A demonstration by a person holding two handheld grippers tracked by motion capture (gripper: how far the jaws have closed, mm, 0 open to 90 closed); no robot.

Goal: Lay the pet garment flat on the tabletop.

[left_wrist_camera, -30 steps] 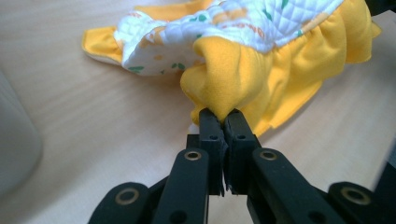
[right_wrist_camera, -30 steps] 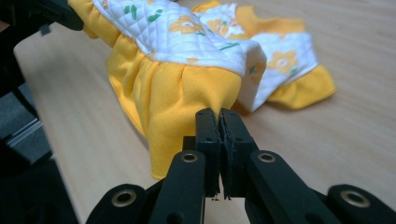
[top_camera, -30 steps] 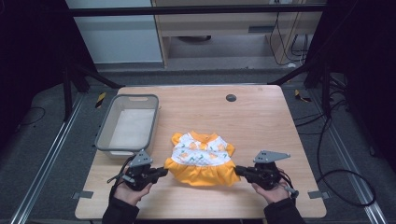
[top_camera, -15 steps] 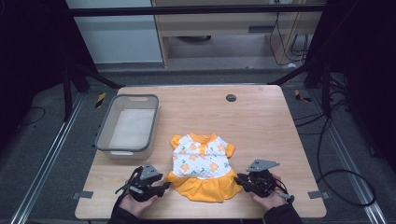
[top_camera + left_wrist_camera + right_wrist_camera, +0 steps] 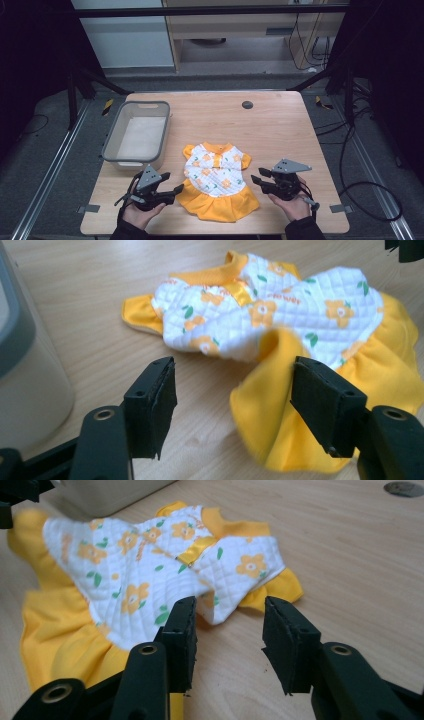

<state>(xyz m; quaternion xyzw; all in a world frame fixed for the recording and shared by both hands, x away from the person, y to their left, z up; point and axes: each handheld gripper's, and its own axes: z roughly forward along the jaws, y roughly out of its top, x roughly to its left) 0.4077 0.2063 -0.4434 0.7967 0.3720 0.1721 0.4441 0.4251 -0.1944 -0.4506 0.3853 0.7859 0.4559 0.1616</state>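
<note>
From the high view, the small quilted white dress with orange flowers and a yellow-orange skirt [image 5: 216,182] lay spread flat on the light wooden table [image 5: 280,125], just to the right of the grey plastic tub [image 5: 137,132]. Its long axis ran from collar to hem, the collar pointing toward the far edge and the skirt toward the person. The left gripper [image 5: 172,191] sat at the skirt's left edge and the right gripper [image 5: 256,176] beside its right side, both with jaws that had just been opening, nothing clamped.

In the left gripper view, the jaws stood wide apart; a raised fold of yellow hem sat between them, close to the right jaw, yet no pad pressed it. The tub's wall [image 5: 20,365] stood at the left.

In the right gripper view, the released jaws framed bare table just short of the dress's quilted side and yellow sleeve.

The dress looked light, soft and limp: it would likely sag and bunch when lifted at one point. Pinching both shoulders, or both hem corners, would probably keep it flat.
</note>
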